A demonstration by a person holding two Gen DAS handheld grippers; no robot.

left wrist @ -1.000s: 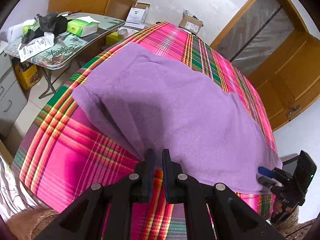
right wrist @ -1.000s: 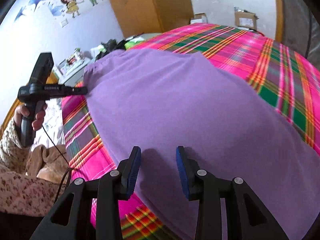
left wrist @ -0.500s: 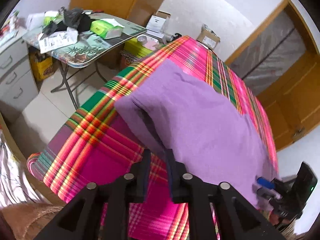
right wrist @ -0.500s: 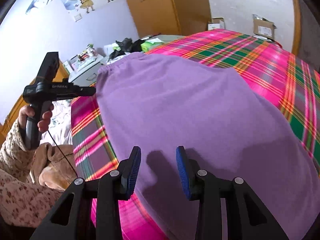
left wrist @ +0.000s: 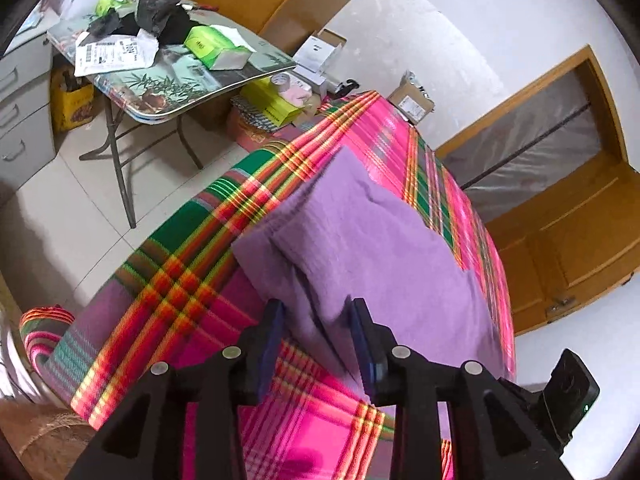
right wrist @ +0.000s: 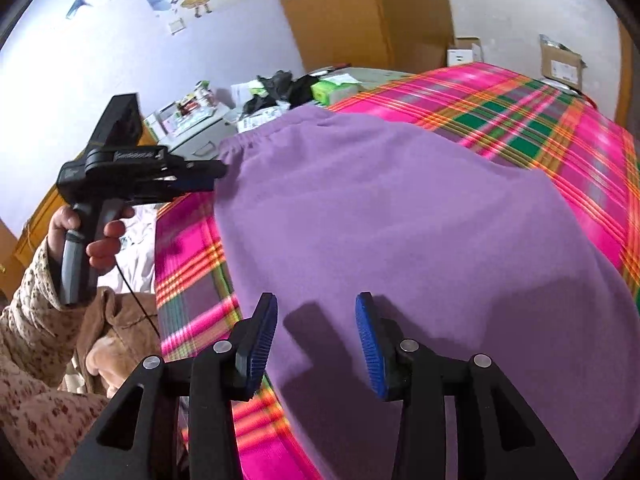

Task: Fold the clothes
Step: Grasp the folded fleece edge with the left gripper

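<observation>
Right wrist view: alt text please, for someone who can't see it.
A purple garment lies spread on a pink plaid bedcover, with the right gripper hovering over its near edge, jaws open. At left, a hand holds the left gripper at the garment's elastic waistband.

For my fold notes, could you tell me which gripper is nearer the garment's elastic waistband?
Left. The left gripper sits at the waistband corner; the right gripper hovers open over the opposite end.

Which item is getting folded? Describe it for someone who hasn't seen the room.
Find the bed under the pink-and-green plaid cover. Spread across it lies the purple garment, one end gathered like an elastic waistband. It is the only plain, single-colour cloth on the plaid, and both open claws hover at its near edge.
</observation>
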